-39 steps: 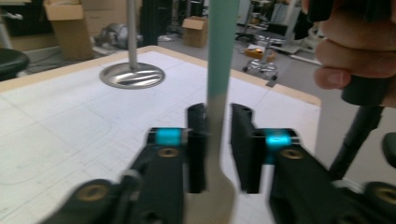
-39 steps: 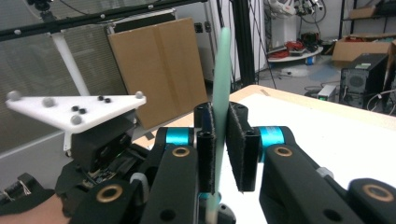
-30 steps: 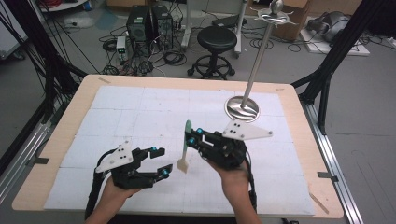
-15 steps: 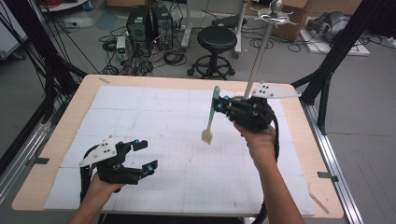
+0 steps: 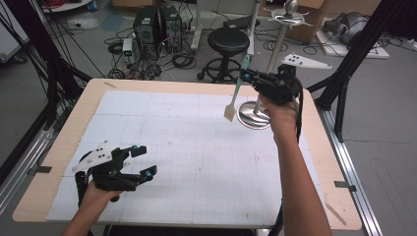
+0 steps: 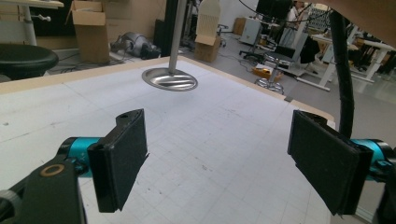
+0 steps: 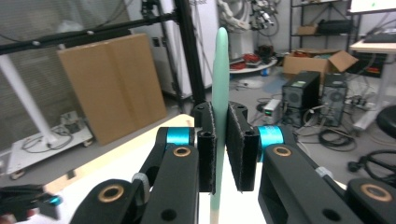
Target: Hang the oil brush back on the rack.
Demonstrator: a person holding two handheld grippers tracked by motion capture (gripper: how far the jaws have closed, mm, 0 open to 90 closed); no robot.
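Observation:
A spatula (image 5: 237, 88) with a pale green handle and a cream blade hangs upright above the table's far right, blade down. My right gripper (image 5: 248, 74) is shut on its handle, held high beside the metal stand (image 5: 253, 118). In the right gripper view the green handle (image 7: 219, 60) rises between the two closed pads (image 7: 206, 149). My left gripper (image 5: 141, 160) rests low at the near left of the white mat, open, with nothing between its jaws. In the left gripper view its gripper (image 6: 224, 158) stands wide over the bare mat, and the stand's round base (image 6: 170, 78) lies ahead.
The stand's pole (image 5: 276, 39) rises to a crossbar top (image 5: 289, 14) at the table's far right. A stool (image 5: 227, 41) and computer boxes (image 5: 156, 25) stand on the floor beyond the table. Black frame struts (image 5: 344, 64) flank the right side.
My right gripper has carried the spatula from the table's middle up and to the far right, beside the stand. My left gripper drew back toward the near left corner.

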